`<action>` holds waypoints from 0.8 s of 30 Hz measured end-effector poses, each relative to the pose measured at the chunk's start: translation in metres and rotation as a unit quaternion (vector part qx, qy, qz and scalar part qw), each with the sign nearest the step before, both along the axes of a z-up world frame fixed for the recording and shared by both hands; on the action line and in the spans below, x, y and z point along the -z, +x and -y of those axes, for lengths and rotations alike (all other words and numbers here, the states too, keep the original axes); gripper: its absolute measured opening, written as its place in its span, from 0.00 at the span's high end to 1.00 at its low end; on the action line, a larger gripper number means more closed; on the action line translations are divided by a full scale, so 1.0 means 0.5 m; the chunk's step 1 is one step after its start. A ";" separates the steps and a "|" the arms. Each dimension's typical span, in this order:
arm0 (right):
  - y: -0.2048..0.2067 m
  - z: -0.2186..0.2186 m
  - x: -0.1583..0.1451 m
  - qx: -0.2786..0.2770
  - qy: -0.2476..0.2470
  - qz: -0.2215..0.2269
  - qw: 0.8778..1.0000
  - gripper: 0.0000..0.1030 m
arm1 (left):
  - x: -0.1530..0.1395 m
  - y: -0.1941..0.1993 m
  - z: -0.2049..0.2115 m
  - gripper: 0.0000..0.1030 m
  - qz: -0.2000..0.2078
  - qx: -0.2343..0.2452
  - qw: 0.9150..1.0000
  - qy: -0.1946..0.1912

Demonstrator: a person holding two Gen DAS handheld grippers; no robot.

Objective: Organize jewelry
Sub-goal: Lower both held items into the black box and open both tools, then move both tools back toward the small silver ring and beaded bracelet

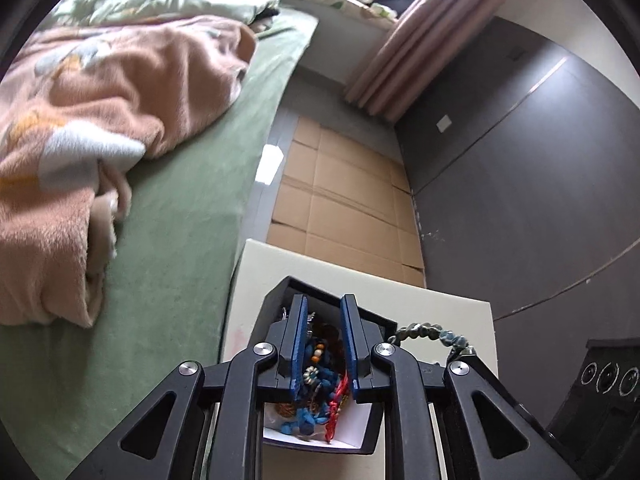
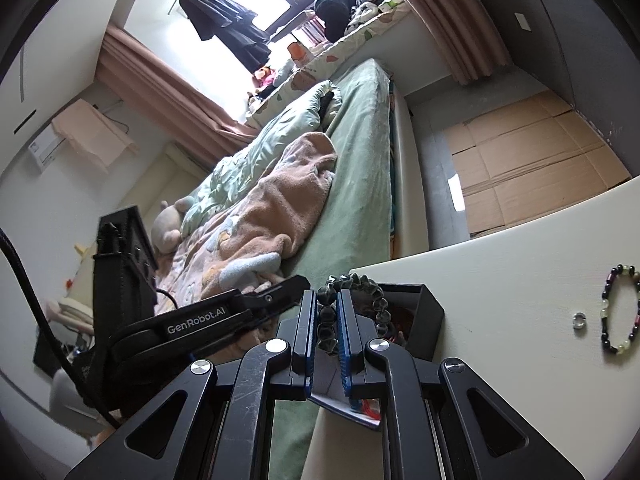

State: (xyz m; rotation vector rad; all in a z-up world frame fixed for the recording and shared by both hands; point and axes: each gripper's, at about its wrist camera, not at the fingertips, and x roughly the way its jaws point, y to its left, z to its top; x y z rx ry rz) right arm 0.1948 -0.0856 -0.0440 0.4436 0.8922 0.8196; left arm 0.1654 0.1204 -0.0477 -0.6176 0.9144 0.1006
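Dark bead bracelet (image 2: 360, 300): clamped in the right hand-held gripper (image 2: 327, 320), looping right over the black jewelry box (image 2: 428, 312) just ahead. Left hand-held gripper (image 1: 322, 344): jaws narrowly apart above the box's tangled beads, gripping nothing. Advice: lower the bracelet wholly inside the box before releasing; two-tone bracelet (image 2: 620, 308) waits on the worktop (image 2: 520, 280), far right.
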 end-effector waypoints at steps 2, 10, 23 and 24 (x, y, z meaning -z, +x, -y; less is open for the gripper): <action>0.003 -0.004 0.001 -0.001 0.000 0.001 1.000 0.89 | -0.003 -0.005 -0.005 0.49 0.002 -0.006 1.000 0.000; 0.003 -0.028 0.018 -0.003 -0.026 0.002 1.000 0.88 | -0.020 -0.029 -0.008 0.33 0.021 -0.012 1.000 0.000; -0.013 0.061 0.012 0.042 -0.039 -0.007 0.998 0.38 | -0.025 -0.053 0.029 0.33 0.018 0.007 1.000 0.013; -0.013 0.070 0.016 0.045 -0.041 -0.014 0.998 0.38 | -0.026 -0.055 0.035 0.33 0.017 0.010 1.000 0.015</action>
